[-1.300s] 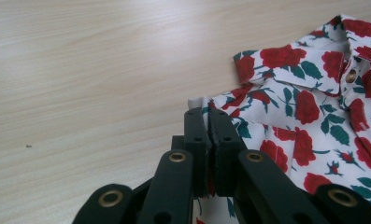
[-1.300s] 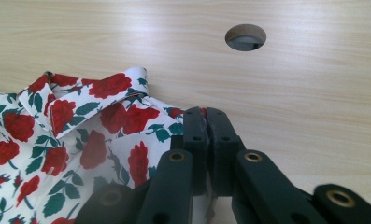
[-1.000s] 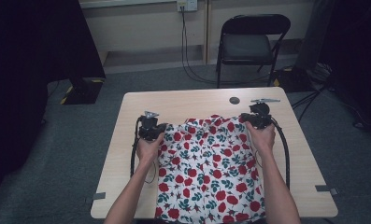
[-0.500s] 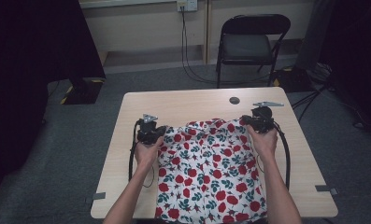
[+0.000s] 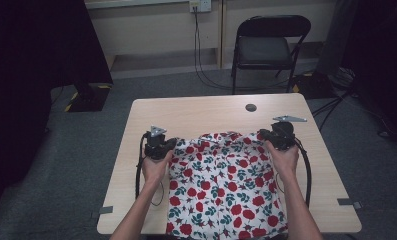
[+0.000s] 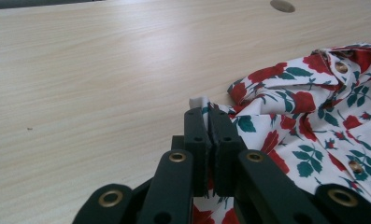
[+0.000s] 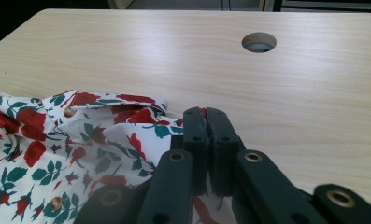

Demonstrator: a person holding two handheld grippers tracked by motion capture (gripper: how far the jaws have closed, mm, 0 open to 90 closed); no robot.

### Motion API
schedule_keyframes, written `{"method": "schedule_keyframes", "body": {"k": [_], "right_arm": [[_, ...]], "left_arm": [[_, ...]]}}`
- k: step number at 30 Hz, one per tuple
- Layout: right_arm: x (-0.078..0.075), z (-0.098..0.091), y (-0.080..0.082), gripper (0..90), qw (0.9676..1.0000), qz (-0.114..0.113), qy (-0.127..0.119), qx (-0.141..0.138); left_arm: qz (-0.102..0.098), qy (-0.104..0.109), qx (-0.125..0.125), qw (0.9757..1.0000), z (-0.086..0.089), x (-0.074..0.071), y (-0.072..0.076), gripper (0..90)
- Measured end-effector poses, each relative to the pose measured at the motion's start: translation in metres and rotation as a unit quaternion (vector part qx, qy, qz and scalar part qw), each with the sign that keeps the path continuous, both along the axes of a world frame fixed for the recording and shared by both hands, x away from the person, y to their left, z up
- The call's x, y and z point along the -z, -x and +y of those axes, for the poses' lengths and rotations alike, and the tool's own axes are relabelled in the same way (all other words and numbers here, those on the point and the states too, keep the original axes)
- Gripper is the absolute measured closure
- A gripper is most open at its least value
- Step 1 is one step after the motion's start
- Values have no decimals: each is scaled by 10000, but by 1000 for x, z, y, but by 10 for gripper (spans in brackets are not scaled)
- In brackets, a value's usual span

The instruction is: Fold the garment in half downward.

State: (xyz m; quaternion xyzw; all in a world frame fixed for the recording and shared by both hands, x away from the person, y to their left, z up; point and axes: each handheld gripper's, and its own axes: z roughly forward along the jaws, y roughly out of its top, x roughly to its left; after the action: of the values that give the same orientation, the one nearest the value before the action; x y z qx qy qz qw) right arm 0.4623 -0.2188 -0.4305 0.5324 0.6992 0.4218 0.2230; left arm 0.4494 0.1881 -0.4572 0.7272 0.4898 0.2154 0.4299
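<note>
A white shirt [image 5: 221, 185] printed with red roses and green leaves lies on the wooden table [image 5: 201, 115], hanging over its near edge. My left gripper [image 5: 172, 144] is shut on the shirt's far left corner; in the left gripper view [image 6: 207, 114] a bit of white cloth sticks out between the jaws. At the shirt's far right corner my right gripper [image 5: 263, 135] is shut on the cloth [image 7: 127, 135], its jaws pressed together [image 7: 205, 114]. Brass buttons run along the shirt [image 6: 314, 116].
A round cable hole [image 5: 251, 107] sits in the table beyond the shirt, also seen in the right gripper view as a hole [image 7: 259, 42]. A black folding chair [image 5: 266, 47] stands behind the table. Bare tabletop lies beyond both grippers.
Both grippers have pulled back toward the person with the shirt's far edge, which now lies nearer the table's middle.
</note>
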Motion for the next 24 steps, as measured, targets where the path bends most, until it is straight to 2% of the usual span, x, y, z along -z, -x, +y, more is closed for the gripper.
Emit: {"method": "schedule_keyframes", "body": {"k": [9, 19, 22, 24], "right_arm": [[-3, -1, 11, 871, 9999, -81, 28, -97], [3, -5, 28, 871, 9999, -73, -8, -113], [6, -8, 33, 871, 9999, -48, -33, -96], [7, -10, 36, 871, 10000, -44, -33, -75]], "left_arm": [[-55, 52, 9, 10000, 5, 0, 11, 877], [-111, 9, 138, 9998, 0, 3, 26, 877], [-191, -130, 11, 9997, 0, 7, 30, 877], [-151, -75, 24, 9999, 2, 10, 32, 877]]}}
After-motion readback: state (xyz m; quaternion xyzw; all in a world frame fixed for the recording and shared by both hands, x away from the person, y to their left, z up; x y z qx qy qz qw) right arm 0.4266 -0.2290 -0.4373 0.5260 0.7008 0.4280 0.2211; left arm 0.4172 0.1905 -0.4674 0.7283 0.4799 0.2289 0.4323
